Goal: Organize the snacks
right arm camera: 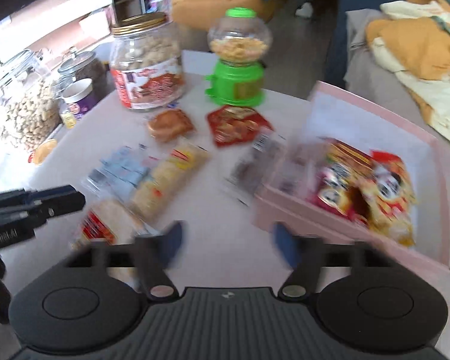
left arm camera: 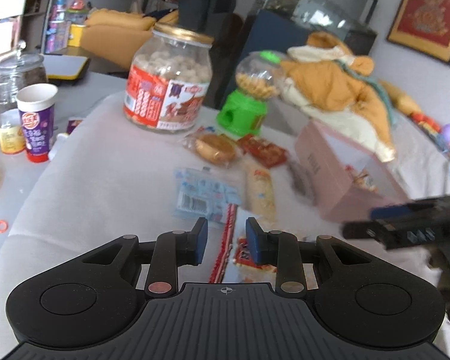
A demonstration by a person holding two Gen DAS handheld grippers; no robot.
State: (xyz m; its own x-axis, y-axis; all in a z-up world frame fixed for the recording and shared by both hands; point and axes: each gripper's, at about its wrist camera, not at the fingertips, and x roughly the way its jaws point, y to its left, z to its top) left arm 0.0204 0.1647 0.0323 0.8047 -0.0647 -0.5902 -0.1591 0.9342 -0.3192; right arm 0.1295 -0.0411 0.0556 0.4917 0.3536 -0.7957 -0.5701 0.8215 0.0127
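Risk first: your left claw (left arm camera: 226, 241) hangs spread and empty over the crinkly red-and-white snack packet (left arm camera: 249, 256) at 6 o'clock; a shallow pinch would likely slip off the slick film. Your right claw (right arm camera: 228, 241), also spread wide and empty, sits just beside the pink rectangular cardboard box (right arm camera: 288, 210) at 3 o'clock; a hasty swing could nudge it. Loose packets lie flat on the pale worktop (left arm camera: 105, 180) toward 12 o'clock: blue sachet pack (left arm camera: 205, 195), long yellow cracker sleeve (left arm camera: 261, 192), round golden pastry in clear wrap (left arm camera: 214, 148). Box already holds several.
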